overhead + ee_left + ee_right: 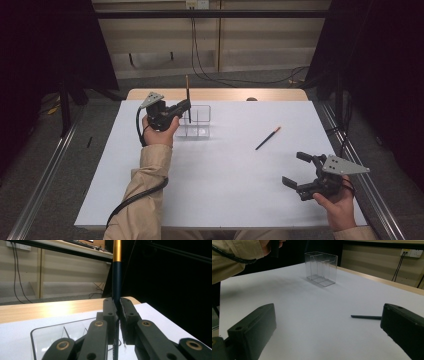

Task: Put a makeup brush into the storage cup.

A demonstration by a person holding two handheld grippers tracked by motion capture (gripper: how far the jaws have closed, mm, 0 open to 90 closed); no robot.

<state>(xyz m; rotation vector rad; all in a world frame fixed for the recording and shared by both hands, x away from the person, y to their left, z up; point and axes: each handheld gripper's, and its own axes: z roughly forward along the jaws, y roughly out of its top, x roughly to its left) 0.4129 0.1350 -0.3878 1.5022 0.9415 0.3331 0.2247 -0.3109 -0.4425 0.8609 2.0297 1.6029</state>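
Note:
My left gripper (pixel 186 106) is shut on a dark pencil (pixel 188 97) with a gold end, held upright over the clear plastic organizer box (pixel 196 124). In the left gripper view the pencil (pixel 116 270) rises between the closed jaws, with the box (pixel 52 333) below them. A second dark pencil (pixel 268 138) with an orange tip lies flat on the white table (pixel 220 175), right of centre. My right gripper (pixel 296 169) rests near the table's front right corner, jaws wide open and empty. In the right gripper view the lying pencil (pixel 365 317) and the box (pixel 321 268) are ahead.
A wooden strip (pixel 220 94) runs along the table's far edge. Cables (pixel 210 75) lie on the floor behind it. Metal rails flank the table on both sides. A beige sleeve (pixel 145 195) reaches in from the bottom left.

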